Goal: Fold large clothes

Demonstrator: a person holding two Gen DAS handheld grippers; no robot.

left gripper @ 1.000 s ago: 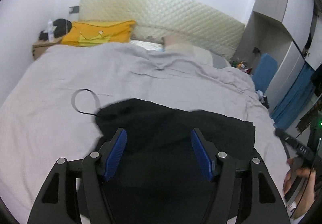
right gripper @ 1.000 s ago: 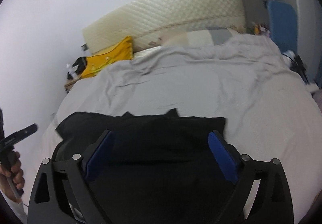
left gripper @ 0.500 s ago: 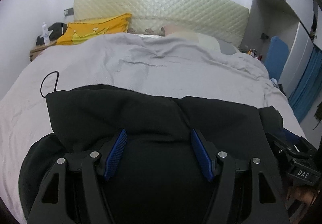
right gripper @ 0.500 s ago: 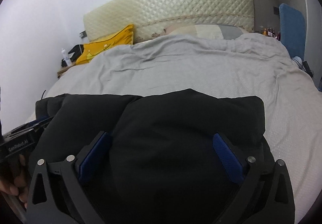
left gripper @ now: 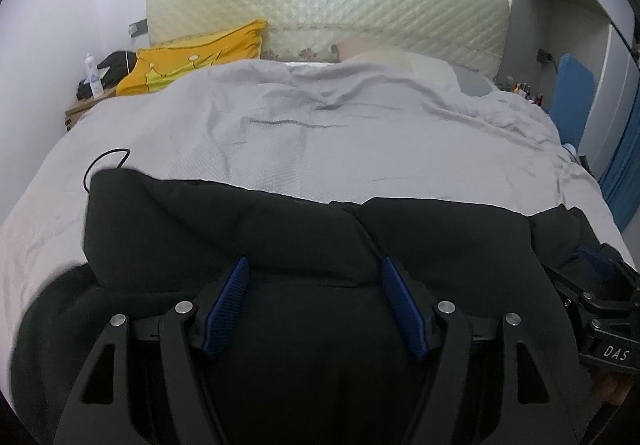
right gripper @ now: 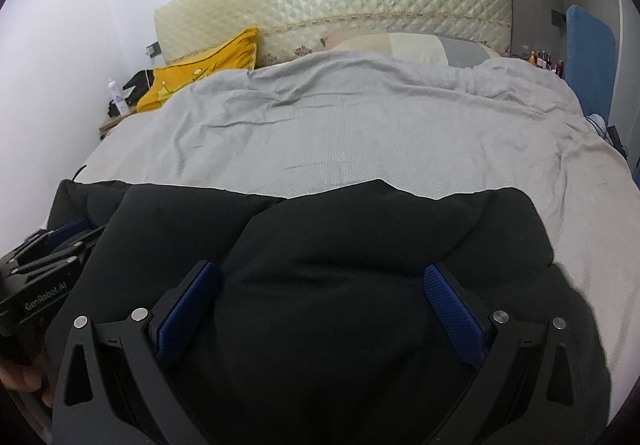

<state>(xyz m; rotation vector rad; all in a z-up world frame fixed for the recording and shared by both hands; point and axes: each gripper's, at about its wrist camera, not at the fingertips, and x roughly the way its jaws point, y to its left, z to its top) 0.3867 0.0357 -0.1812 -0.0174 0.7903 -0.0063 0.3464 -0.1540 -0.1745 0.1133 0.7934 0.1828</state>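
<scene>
Left wrist view: the left gripper (left gripper: 314, 281) is hovering with jaws spread over the black garment (left gripper: 280, 229) filling the lower frame on the grey bedspread (left gripper: 360, 149). The right gripper (right gripper: 320, 285) is likewise gaping, gripping nothing. Pinch both near corners evenly before folding.

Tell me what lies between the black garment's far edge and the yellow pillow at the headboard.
Only wrinkled grey bedspread lies between the black garment and the yellow pillow; a thin black cable loops at the garment's left corner. The left wrist view shows this.

Dim, flat indoor light; strong fisheye bending, dark vignette corners; black garment (left gripper: 320, 325) detail lost; slight edge blur.
</scene>
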